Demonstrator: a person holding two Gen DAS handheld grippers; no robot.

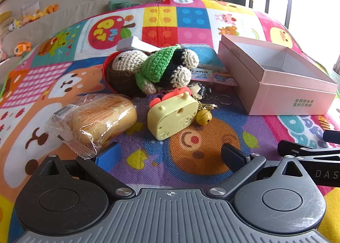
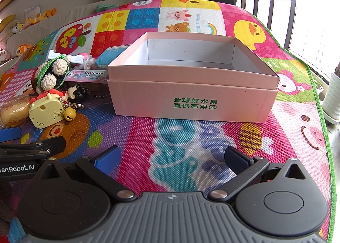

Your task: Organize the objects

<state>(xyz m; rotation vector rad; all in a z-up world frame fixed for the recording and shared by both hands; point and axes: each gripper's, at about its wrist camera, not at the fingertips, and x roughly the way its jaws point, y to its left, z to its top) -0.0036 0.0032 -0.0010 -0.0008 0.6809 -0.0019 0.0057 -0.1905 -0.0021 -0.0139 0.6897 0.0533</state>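
Left gripper (image 1: 170, 153) and right gripper (image 2: 171, 158) are both being held agape, empty. Yellow toy (image 1: 171, 118) is lying at 12 o'clock of the left gripper, pink box (image 2: 191, 85) at its 2. Judged light, rigid, slick plastic; flat sides are being favoured for pinching.

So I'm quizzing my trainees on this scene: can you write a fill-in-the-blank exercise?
1. The pink box holds ____.
2. The gold bell hangs from the ____ toy.
3. The wrapped bun lies ____ the box.
4. Both the left gripper and right gripper are ____.

Answers: nothing; yellow; outside; open
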